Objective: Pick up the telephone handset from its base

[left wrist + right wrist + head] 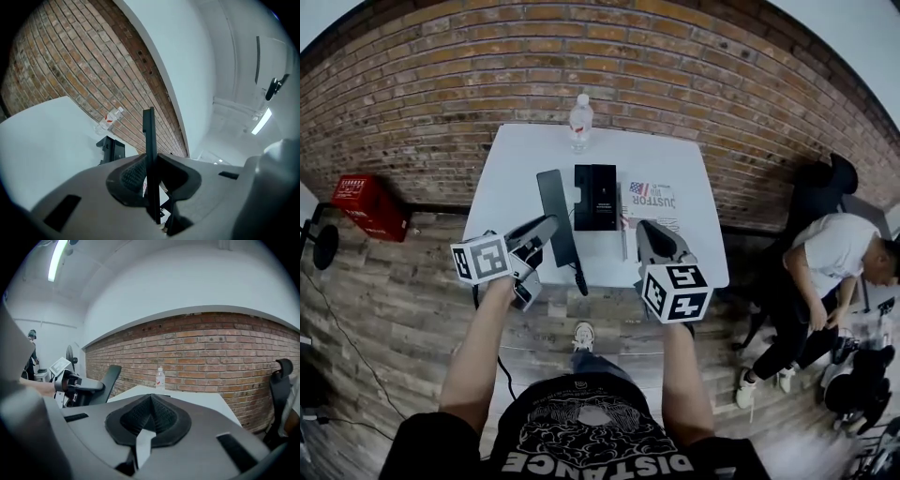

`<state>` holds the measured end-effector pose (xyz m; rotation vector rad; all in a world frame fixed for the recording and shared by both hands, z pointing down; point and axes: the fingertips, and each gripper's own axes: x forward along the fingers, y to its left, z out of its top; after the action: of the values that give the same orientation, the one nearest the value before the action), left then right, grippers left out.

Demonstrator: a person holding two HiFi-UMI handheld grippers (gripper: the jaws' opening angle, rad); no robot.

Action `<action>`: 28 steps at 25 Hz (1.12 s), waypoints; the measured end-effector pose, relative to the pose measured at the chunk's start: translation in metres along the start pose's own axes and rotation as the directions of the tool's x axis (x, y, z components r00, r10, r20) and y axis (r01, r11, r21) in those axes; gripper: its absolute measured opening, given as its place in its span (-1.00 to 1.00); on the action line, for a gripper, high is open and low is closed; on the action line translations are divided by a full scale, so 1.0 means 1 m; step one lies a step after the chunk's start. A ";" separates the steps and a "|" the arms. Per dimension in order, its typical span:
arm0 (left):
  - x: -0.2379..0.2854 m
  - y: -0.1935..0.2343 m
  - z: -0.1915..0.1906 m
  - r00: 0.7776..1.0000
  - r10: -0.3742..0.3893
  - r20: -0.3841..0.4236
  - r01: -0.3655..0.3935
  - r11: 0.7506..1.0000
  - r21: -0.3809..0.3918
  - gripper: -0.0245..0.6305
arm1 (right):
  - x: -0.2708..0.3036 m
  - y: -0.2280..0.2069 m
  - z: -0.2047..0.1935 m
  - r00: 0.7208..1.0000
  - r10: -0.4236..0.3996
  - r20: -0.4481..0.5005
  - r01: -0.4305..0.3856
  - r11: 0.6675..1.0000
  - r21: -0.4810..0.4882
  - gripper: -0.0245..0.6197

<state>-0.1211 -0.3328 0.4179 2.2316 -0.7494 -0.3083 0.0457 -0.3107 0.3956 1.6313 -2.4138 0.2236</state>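
Left tongs point(151, 171) clamp the thin handset point(149, 131) mid-length: likely stiff, light, slick. Right tongs point(150, 404) together, empty; base point(595, 197) at its two o'clock.

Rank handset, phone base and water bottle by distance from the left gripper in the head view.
1. The handset, clamped in the left gripper.
2. The phone base, right of it.
3. The water bottle, far edge of the table.

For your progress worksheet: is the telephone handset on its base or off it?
Off: the left gripper clamps the handset, held apart from the base on the table.
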 end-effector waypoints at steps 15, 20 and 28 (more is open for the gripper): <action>-0.047 -0.046 -0.029 0.998 0.052 0.048 -0.056 0.994 0.097 -0.70 | -0.066 0.020 -0.010 0.999 -0.028 0.029 0.028 0.999 -0.025 -0.92; -0.050 -0.053 -0.032 0.997 0.056 0.050 -0.061 0.992 0.109 -0.70 | -0.077 0.022 -0.014 0.999 -0.031 0.028 0.032 0.999 -0.029 -0.93; -0.053 -0.056 -0.035 0.997 0.059 0.047 -0.064 0.992 0.108 -0.70 | -0.089 0.019 -0.015 0.998 -0.049 0.029 0.050 0.998 -0.030 -0.92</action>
<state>-0.1251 -0.2501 0.4011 2.3053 -0.8757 -0.2923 0.0611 -0.2202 0.3869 1.6891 -2.3817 0.1557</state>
